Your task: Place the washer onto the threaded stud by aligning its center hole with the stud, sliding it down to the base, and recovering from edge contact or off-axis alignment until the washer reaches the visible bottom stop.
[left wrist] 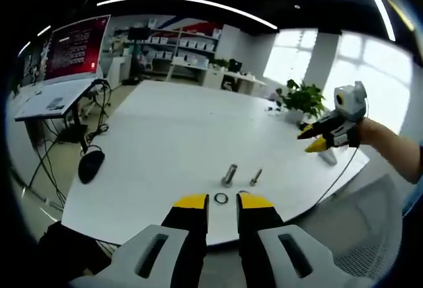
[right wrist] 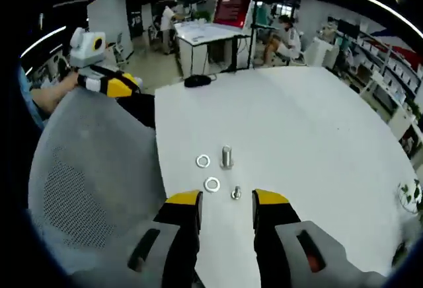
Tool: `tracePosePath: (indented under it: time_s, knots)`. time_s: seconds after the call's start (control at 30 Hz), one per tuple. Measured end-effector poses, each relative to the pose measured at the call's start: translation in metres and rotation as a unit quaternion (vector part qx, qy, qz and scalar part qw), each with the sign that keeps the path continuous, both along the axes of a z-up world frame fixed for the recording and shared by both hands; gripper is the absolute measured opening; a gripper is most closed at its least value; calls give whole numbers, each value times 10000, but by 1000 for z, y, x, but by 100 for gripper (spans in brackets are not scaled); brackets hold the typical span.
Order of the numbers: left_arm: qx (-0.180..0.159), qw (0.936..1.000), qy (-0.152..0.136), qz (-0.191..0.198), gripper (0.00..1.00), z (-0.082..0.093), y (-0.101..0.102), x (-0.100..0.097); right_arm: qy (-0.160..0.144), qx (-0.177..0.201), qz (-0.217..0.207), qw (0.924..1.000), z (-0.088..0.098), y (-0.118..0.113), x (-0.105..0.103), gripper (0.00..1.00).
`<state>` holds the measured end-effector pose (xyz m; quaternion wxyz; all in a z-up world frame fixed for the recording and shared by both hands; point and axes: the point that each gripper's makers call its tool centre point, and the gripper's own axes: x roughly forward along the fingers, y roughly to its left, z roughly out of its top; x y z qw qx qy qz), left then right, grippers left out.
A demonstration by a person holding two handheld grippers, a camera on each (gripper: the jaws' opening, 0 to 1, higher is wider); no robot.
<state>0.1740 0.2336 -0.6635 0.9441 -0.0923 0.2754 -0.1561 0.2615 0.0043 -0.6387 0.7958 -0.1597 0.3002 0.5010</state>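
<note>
Two washers (right wrist: 211, 184) flat on the white table (right wrist: 317, 136) near its edge by the grey mesh chair (right wrist: 86, 195), just beside an upright threaded stud (right wrist: 227, 156) and a smaller bolt (right wrist: 236, 193). Right hand-held gripper (right wrist: 225, 203) jaws spread wide, empty, poised above the nearer washer. Left hand-held gripper (left wrist: 221, 202) also parted, holding nothing. Probably light, stiff, thin and slippery metal; hard to lift off the flat surface, best pinched across the outer rim, hole left free.
</note>
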Motion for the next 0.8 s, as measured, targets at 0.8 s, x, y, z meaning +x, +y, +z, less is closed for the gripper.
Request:
tracePosePath:
  time_s: [0.8]
  knots:
    - [168, 9998, 96, -56, 15, -5, 3, 0, 106, 1490, -1628, 9753, 2, -45, -97, 37]
